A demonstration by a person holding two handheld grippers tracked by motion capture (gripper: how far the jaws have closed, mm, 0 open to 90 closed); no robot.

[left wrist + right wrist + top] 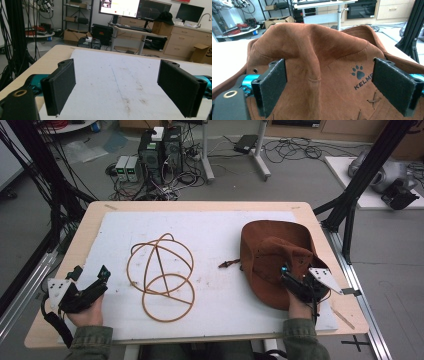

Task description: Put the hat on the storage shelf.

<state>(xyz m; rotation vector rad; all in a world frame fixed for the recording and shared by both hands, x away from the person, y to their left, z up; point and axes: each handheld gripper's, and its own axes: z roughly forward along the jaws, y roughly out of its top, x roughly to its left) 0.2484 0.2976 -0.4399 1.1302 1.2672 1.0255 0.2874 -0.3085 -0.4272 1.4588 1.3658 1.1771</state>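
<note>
Holding the left gripper (90, 282) near the table's (80, 245) front left corner, jaws wide apart, gripping nothing. Holding the right gripper (337, 85) wide open too, over the brown hat (275, 250) lying on the white mat (215, 230). Sitting farther left, between both: a thin hoop frame (161, 275).

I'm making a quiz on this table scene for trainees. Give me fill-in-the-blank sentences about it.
1. The right tool hovers over the brown ____.
2. The wire frame lies ____ of the hat in the high view.
3. The left tool has its jaws ____.

Missing words: hat; left; open
</note>
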